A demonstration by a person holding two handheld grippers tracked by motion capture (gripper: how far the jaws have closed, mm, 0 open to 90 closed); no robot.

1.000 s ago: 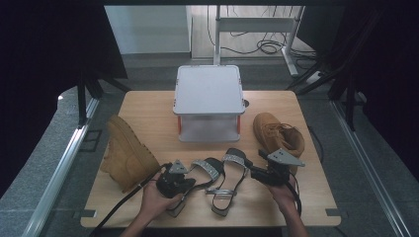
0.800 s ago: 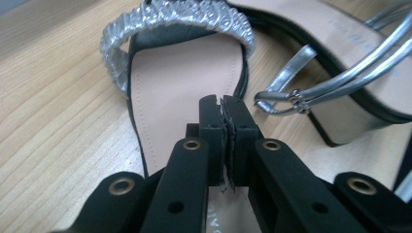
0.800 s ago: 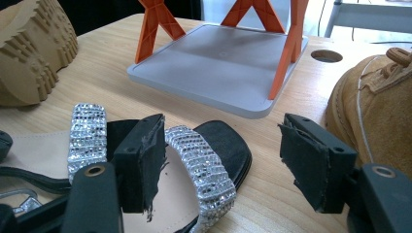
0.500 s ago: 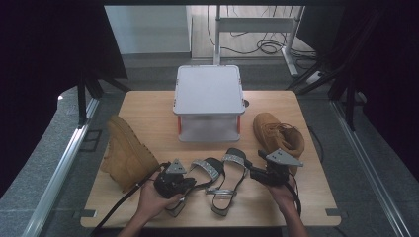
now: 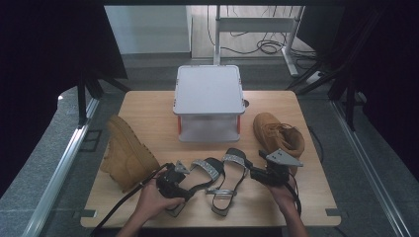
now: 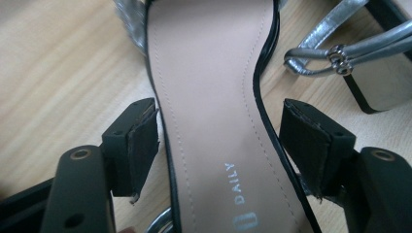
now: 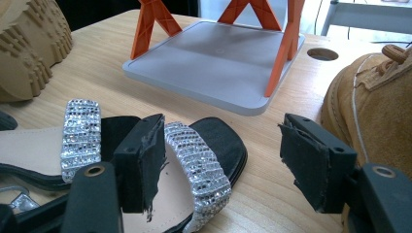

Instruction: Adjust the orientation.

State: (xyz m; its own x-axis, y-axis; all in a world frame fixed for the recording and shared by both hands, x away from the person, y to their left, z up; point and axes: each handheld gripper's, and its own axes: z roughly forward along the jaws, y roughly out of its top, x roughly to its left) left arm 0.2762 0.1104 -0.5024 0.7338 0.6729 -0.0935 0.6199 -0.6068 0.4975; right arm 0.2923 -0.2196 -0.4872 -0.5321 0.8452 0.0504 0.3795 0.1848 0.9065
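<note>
The left claw (image 5: 174, 183) has just been opening: its jaws now stand wide, one on each side of the left sandal (image 6: 214, 111), the pads clear of the sole's edges, so nothing is gripped. The tan insole runs straight up between the jaws, and the silver ankle strap and buckle (image 6: 340, 53) lie ahead and to the right of them on the counter (image 5: 148, 108).

The right claw (image 5: 257, 174) is also open and empty. The toe of the right sandal (image 7: 204, 160), with its glittering band, lies just ahead of its left jaw, not squarely between the two; a tan boot (image 7: 374, 116) sits close beside its right jaw, and the grey two-level rack (image 7: 218, 53) stands well beyond.

The step looks like setting the left sandal down. To finish it cleanly, the left claw should back straight out along the sole's line, lifting a little first so a pad does not drag the thin edge or hook the loose strap. The right claw would need shifting toward its own left before closing, to keep the boot out of the grip
</note>
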